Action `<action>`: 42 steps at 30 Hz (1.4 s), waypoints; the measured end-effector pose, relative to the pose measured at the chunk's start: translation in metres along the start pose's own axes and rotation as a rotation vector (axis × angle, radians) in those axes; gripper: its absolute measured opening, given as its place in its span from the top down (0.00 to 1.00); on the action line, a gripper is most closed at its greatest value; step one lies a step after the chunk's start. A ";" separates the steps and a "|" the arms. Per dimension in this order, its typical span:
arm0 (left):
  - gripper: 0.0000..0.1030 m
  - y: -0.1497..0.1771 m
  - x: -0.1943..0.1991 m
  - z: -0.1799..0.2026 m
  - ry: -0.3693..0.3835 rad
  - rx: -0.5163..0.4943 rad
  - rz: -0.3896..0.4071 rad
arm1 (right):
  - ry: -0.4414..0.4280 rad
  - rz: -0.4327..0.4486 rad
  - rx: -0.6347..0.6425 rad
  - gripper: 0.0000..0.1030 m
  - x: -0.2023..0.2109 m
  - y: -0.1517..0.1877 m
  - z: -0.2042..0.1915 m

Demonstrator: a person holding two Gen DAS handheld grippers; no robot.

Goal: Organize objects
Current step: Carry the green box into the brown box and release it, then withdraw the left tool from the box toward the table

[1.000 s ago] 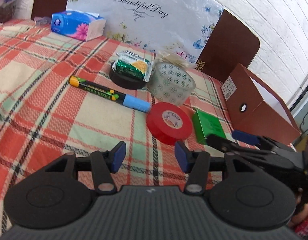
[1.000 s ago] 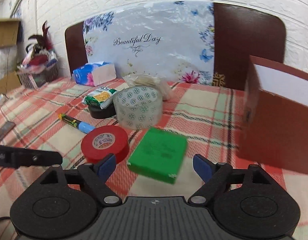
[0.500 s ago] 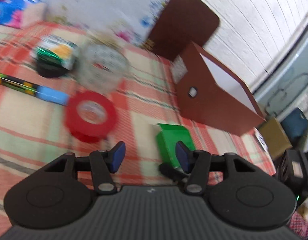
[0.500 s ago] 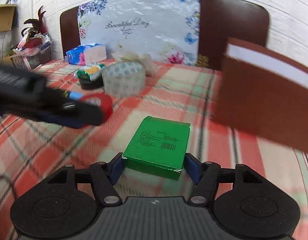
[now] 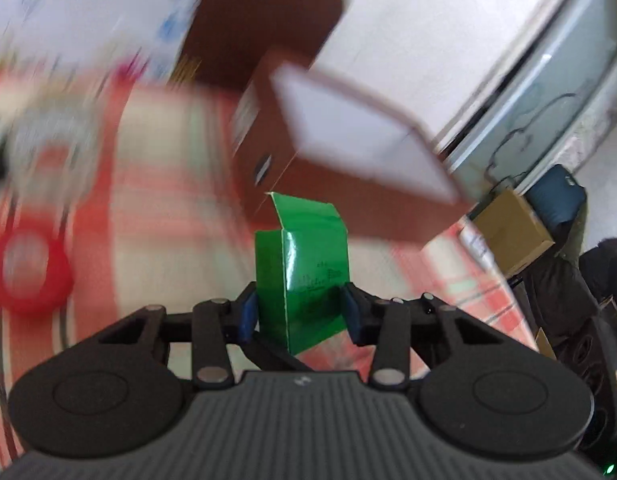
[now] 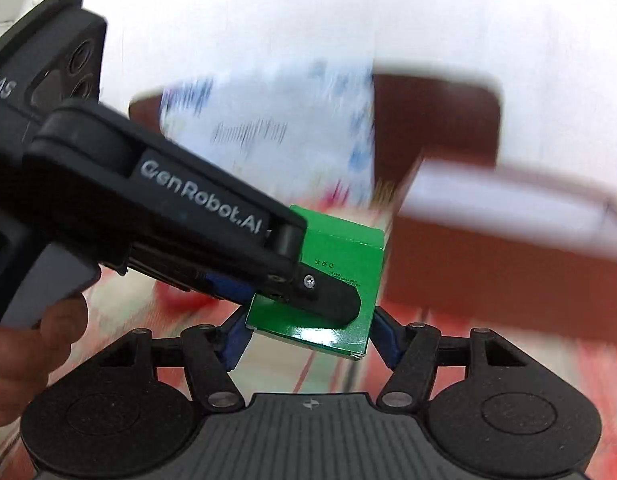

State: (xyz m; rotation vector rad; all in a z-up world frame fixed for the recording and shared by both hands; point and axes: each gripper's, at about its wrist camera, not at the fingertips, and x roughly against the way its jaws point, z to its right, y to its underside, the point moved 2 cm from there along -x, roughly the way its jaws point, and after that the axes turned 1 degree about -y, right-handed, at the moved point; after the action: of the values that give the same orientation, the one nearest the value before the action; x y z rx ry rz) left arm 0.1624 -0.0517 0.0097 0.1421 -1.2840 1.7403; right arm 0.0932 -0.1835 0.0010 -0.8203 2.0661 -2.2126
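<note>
The tall brown cardboard box (image 5: 332,168) with the white inside blocks the way just past the small green carton (image 5: 308,276). Its open top is clear. The red tape roll (image 5: 26,276) sits well off toward the table's other side, with bare checked cloth (image 5: 180,216) between.

One small green cardboard box (image 5: 308,264) is in view, along with one large brown open-topped cardboard box (image 5: 348,168) at two o'clock from it. One red roll of tape (image 5: 26,276) lies at nine o'clock, and two black tools appear, the left tool (image 6: 308,304) and the right tool (image 6: 308,332).
</note>
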 end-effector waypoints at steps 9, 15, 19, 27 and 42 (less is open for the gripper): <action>0.49 -0.098 -0.059 0.048 0.026 -0.144 0.097 | 0.126 0.127 0.002 0.39 -0.044 -0.062 0.077; 0.43 -0.115 -0.112 0.031 -0.138 -0.191 0.107 | 0.136 0.030 -0.020 0.30 -0.101 -0.051 0.105; 0.42 -0.109 -0.100 0.030 -0.109 -0.192 0.145 | 0.134 0.086 -0.092 0.30 -0.090 -0.044 0.109; 0.41 -0.079 -0.065 0.052 -0.147 -0.224 0.133 | 0.225 0.162 -0.128 0.34 -0.036 -0.027 0.093; 0.40 0.021 -0.015 0.092 -0.258 -0.272 -0.002 | 0.280 0.014 -0.351 0.35 0.086 0.035 0.090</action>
State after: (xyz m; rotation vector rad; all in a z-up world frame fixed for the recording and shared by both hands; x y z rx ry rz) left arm 0.1186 -0.1344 0.0273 0.2153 -1.6945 1.5636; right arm 0.0408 -0.3017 -0.0011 -0.5243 2.6316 -2.0910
